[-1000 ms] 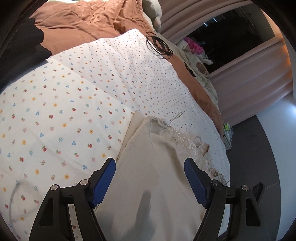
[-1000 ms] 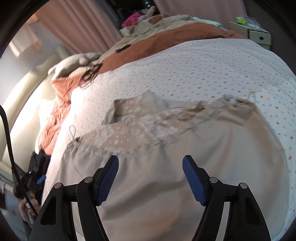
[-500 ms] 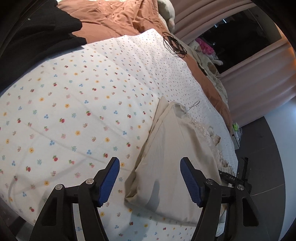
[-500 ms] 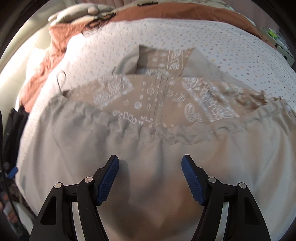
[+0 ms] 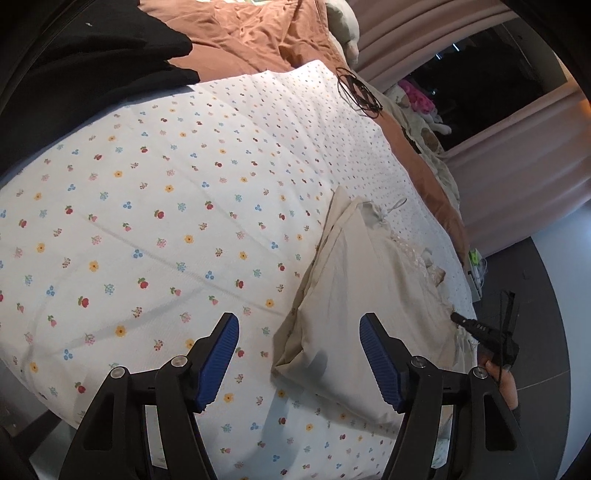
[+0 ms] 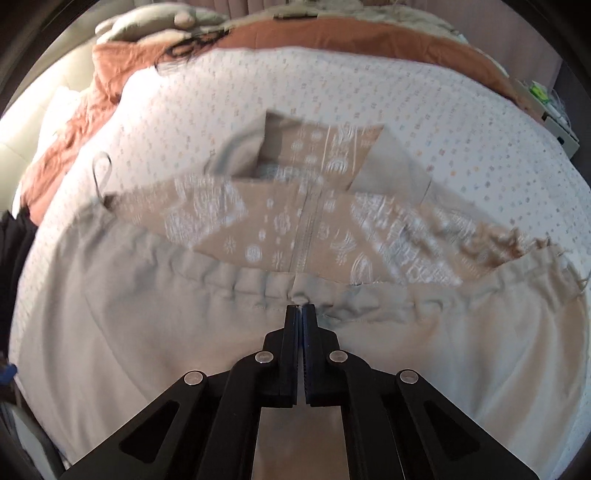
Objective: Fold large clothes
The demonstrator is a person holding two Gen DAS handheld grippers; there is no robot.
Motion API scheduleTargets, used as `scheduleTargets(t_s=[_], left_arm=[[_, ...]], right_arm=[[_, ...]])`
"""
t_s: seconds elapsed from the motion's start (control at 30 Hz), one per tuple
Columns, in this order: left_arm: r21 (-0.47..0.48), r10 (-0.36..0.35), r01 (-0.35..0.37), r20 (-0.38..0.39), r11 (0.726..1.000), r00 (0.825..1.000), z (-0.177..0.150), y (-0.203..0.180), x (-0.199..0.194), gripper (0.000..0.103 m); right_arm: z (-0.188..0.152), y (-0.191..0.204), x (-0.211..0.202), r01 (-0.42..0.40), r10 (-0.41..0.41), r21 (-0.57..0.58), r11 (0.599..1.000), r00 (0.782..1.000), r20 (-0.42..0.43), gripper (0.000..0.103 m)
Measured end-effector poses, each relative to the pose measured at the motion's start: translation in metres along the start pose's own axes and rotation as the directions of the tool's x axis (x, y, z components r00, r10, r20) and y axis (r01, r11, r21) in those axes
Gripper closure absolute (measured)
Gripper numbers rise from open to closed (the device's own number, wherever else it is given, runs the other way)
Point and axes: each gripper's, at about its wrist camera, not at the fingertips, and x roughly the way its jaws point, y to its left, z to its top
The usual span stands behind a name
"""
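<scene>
A beige garment (image 6: 147, 332) with a patterned tan top part (image 6: 280, 229) lies partly folded on the flowered bedsheet (image 6: 461, 122). My right gripper (image 6: 300, 308) is shut on the gathered seam of the garment at its middle. In the left wrist view the garment (image 5: 369, 295) lies as a folded pile at the right of the sheet (image 5: 166, 206). My left gripper (image 5: 299, 339) is open and empty, hovering above the pile's near left corner. The right gripper (image 5: 484, 336) shows at the pile's right edge.
A brown duvet (image 5: 240, 33) and a black garment (image 5: 85, 66) lie at the far end of the bed. A black cable coil (image 5: 356, 90) rests on the sheet. A soft toy (image 5: 345, 26) and pink curtains (image 5: 517, 184) lie beyond. Dark floor (image 5: 524, 266) is right.
My right gripper has closed on the garment's gathered seam; it was open before. My left gripper has drawn back and left, so the garment pile sits farther right in its view.
</scene>
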Motion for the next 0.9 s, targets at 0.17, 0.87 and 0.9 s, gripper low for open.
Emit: scheduleTargets(t_s=[0.17,0.87,0.9], left_arm=[[0.009,-0.006,0.006,-0.027,1.0,1.0,-0.004,-0.006,0.015,0.034],[-0.077,-0.053,0.042,-0.154,0.996,0.987,-0.031,-0.003,0.05,0.034],[-0.086,-0.058,0.045,-0.157,0.995,0.986,-0.033,-0.003,0.05,0.034]], right_arm=[[0.019,-0.001,-0.032,-0.009,0.009,0.001,1.0,0.997,0.077,0.101],[0.021,-0.007,0.057,-0.001,0.005,0.064,0.998,0.999,-0.05,0.099],[0.021,-0.008,0.054,-0.004,0.008,0.063,0.998,0.999,-0.049,0.097]])
